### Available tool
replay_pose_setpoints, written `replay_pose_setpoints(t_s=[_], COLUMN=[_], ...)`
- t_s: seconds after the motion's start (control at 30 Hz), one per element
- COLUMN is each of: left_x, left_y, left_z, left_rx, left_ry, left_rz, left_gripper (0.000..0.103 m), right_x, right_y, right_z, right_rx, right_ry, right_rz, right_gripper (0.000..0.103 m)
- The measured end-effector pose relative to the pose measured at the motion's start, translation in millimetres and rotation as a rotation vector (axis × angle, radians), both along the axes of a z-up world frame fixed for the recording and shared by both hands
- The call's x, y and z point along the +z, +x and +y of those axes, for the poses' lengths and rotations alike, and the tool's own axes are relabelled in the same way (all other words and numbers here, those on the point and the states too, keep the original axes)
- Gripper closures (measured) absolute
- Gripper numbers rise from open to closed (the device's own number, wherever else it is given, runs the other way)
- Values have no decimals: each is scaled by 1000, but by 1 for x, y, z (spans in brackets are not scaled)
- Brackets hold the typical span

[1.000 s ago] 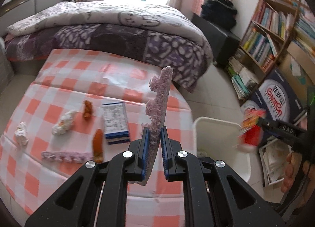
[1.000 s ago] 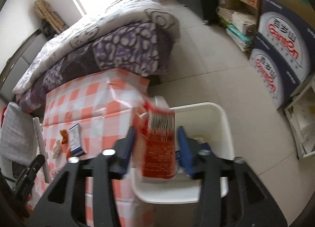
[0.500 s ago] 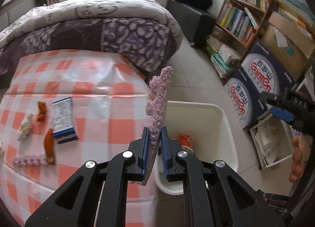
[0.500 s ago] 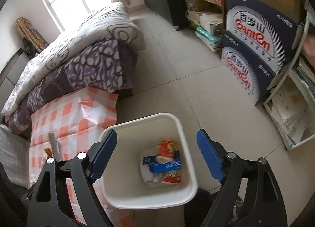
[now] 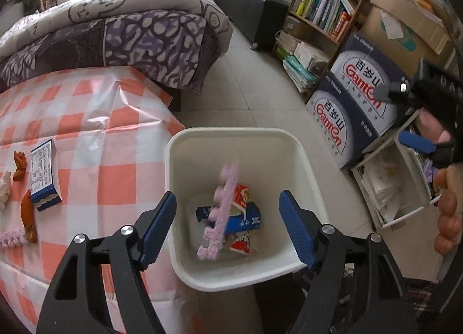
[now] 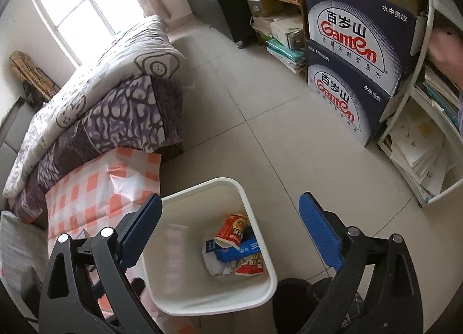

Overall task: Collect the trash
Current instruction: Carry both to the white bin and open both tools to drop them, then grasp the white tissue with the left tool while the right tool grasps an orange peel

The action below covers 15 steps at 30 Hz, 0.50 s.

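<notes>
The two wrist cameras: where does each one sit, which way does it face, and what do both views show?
Left wrist: sits behind the open left gripper, looking down into the white bin beside the checked table; a pink strip is blurred over the bin.
Right wrist: sits behind the open right gripper, facing down at the bin and floor.
Shared: bin, table, bed, water boxes.

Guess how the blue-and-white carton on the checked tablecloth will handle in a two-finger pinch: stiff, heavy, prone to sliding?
The blue-and-white carton lies flat with crisp, square edges, so it is probably stiff enough to pinch across its narrow sides. As a small paper box among trash, it is likely light, perhaps empty. The checked tablecloth looks glossy, so a push may slide the carton rather than tip it.
</notes>
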<state>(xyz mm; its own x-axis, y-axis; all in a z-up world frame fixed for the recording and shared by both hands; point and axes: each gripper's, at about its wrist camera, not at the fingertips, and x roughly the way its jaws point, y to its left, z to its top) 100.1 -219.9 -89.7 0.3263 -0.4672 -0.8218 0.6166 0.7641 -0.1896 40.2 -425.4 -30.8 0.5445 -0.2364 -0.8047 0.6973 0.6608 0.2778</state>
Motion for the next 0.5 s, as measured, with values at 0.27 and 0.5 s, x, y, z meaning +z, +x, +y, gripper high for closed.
replay_pose_setpoints(t_s=[0.27,0.5], left_x=[6,13], left_y=[22,52], left_z=[43,108], left_rx=[133,316], left_ry=[26,77], left_rz=[-3,-1], left_gripper=[26,20], right_x=[-4,-11], right_y=[20,51], right_z=[28,75], right_rx=[35,136], right_ry=[18,9], right_rz=[10,59], right_gripper=[9,7])
